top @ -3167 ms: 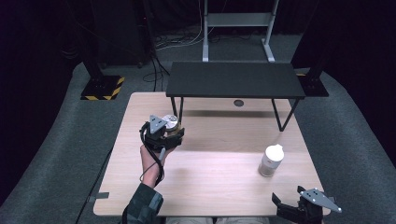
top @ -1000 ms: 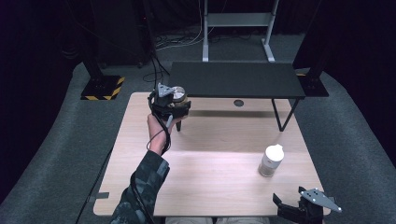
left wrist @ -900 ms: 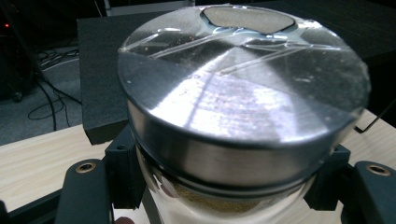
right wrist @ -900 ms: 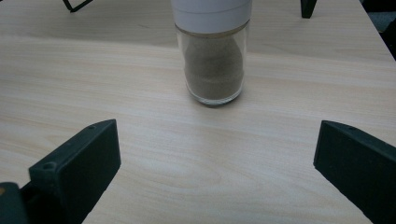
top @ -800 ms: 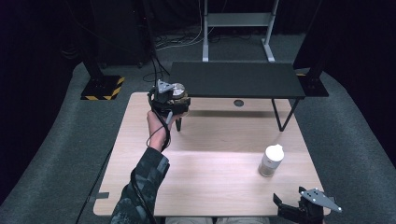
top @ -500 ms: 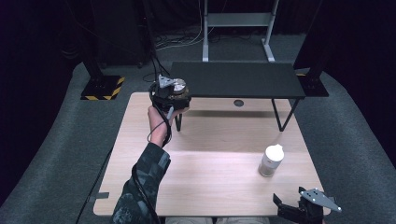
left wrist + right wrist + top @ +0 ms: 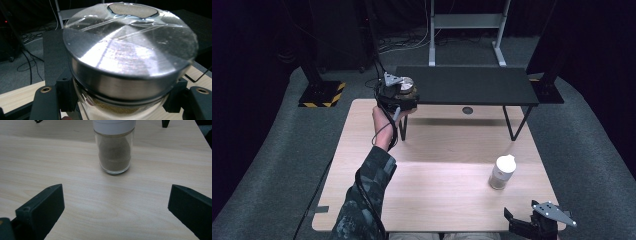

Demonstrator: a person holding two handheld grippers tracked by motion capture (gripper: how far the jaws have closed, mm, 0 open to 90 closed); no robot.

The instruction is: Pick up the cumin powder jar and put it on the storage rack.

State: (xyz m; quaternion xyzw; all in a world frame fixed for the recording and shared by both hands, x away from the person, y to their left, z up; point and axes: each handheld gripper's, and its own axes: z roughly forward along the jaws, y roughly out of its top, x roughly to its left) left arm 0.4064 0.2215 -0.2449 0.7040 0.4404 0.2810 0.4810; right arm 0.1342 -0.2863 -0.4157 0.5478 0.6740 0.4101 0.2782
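A glass jar with a silver metal lid [image 7: 405, 85] [image 7: 130, 57] is clamped between the jaws of my left gripper [image 7: 399, 96] [image 7: 120, 100], which is shut on it. The jar is held up at the left end of the black shelf [image 7: 467, 85]; I cannot tell whether it touches the shelf. A second glass jar with a white lid [image 7: 502, 172] [image 7: 115, 150], holding brownish powder, stands on the wooden table [image 7: 437, 200] at the right. My right gripper [image 7: 524, 225] [image 7: 117, 207] rests near the table's front right edge, open, aimed at that jar from a short distance.
The black shelf stands on thin legs [image 7: 511, 125] across the far part of the table. Dark floor with cables, stands and a yellow-black striped base [image 7: 319, 95] lies beyond. A sleeved forearm [image 7: 367, 190] crosses the table's left side.
The left hand has carried the silver-lidded jar away from me and upward, from above the table's left part to the shelf's left end. The right gripper has stayed put.
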